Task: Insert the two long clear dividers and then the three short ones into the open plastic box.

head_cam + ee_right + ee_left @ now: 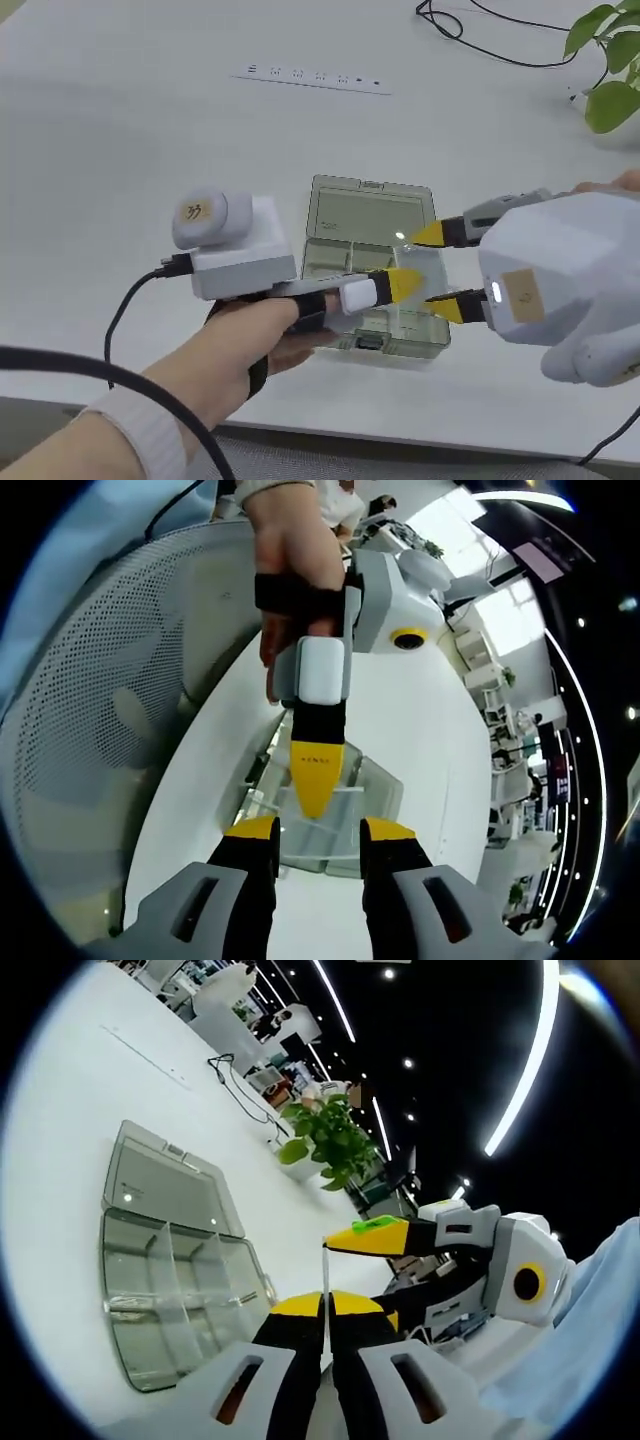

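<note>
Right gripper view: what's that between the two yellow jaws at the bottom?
That is the left gripper, its yellow tip shut on a thin clear divider and held over the open box. The head view shows the same.

Bright ceiling strips [525,1060], soft shadows on white table [120,120], glint on plastic box [365,215], fisheye edges bowed.

Clear divider [324,1266] hangs abv open box [360,213].
</note>
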`<state>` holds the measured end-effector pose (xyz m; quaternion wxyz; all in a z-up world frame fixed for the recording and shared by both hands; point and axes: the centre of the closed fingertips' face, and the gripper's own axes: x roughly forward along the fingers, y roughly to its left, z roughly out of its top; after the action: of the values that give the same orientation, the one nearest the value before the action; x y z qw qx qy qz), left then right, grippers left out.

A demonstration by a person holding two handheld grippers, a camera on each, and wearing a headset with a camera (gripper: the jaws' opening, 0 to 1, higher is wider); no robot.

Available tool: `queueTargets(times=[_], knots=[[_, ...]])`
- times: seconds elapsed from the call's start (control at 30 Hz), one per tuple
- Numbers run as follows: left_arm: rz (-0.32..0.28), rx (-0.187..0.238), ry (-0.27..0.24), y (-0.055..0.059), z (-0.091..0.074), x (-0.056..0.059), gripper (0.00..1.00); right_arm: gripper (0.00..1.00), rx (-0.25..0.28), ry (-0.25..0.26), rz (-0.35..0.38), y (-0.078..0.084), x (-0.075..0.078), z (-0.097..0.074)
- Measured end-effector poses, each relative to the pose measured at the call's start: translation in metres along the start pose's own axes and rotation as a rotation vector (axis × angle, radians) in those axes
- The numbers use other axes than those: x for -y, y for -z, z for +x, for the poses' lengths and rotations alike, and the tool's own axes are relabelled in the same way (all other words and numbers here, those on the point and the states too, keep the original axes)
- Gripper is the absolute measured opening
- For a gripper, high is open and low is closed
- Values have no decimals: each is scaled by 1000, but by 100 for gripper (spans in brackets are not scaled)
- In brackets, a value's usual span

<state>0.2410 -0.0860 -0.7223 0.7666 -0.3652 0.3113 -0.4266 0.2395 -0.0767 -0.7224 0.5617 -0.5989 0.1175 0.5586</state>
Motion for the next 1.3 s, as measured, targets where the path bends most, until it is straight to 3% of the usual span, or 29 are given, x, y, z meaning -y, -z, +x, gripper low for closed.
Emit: queueTargets(times=[0.1,0.17,0.23,0.3,0.37,0.43,0.57,0.67,0.83,1.0,1.3], knots=[[1,1,-1,-1,-1,0,0,33,2,0,-4,0,1,0],[16,-1,2,-1,-1,-1,0,38,23,-9,41,-2,1,0],[52,-16,1,-2,-3,-1,0,48,62,-27,135,-5,2,-2],[97,-31,-1,-2,-5,-2,0,47,88,-44,191,-6,5,-6],[198,-84,-11,2,-9,-5,0,43,124,-74,295,-8,8,-12],[296,-118,10,5,-11,-2,0,37,154,-96,353,-9,12,-16],[398,-159,41,7,-14,1,0,32,179,-133,416,-10,15,-21],[476,-191,67,10,-16,4,0,26,197,-203,478,-14,9,-22],[607,-282,103,25,-22,7,0,19,199,-296,518,-10,3,-20],[680,-306,131,30,-25,11,0,13,188,-370,501,-14,-7,-20],[737,-325,160,33,-26,15,0,7,182,-460,479,-24,-21,-22]])
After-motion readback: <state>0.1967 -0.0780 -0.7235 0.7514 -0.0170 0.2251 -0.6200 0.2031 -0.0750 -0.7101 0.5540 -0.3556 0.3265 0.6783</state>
